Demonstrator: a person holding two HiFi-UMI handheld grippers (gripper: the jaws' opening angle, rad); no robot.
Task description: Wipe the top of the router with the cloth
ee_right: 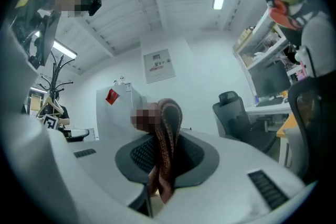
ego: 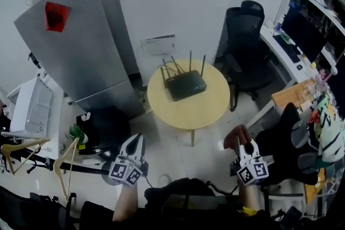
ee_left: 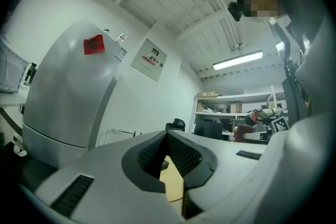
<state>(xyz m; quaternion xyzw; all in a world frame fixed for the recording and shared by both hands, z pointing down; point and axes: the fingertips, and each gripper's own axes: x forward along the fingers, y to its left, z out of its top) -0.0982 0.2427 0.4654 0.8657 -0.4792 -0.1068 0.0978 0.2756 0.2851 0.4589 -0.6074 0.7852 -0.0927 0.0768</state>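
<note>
Nearest the person, low at the left: left gripper (ego: 135,140) (ee_left: 168,136), jaws closed together, nothing between them. Beside it at the right: right gripper (ego: 245,147) (ee_right: 165,131), jaws clamped tight on the red-brown cloth (ego: 235,137) (ee_right: 167,152), sticking out past the tips. Farther ahead, toward the far edge of the round table (ego: 188,115): black router (ego: 186,85), antennas up, well apart from both grippers.

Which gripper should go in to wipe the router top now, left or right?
Right. The right gripper has its jaws shut on the brown patterned cloth, while the left gripper holds nothing. The black antenna router on the round yellow table sits roughly midway ahead of both, so reach favours neither.
</note>
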